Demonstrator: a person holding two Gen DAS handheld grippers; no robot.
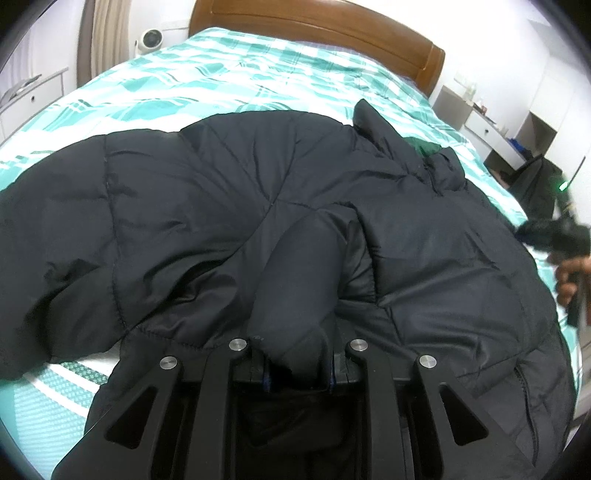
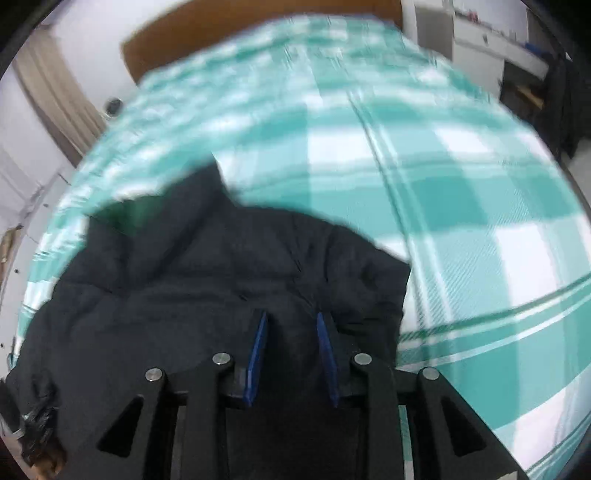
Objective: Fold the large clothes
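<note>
Two claws pinch a black jacket (image 1: pixel 229 206) sprawled across the checked bedspread (image 1: pixel 221 81).

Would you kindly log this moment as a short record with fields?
garment: black puffer jacket, spread and rumpled
surface: bed with teal plaid cover
left hand-held gripper: shut on a fold of the jacket
right hand-held gripper: blue pads either side of jacket fabric, near its edge
backdrop: wooden headboard
fold status: not yet tidy

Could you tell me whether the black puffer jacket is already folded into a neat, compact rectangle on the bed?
No, the black puffer jacket lies spread and rumpled across the green checked bedspread.
</note>
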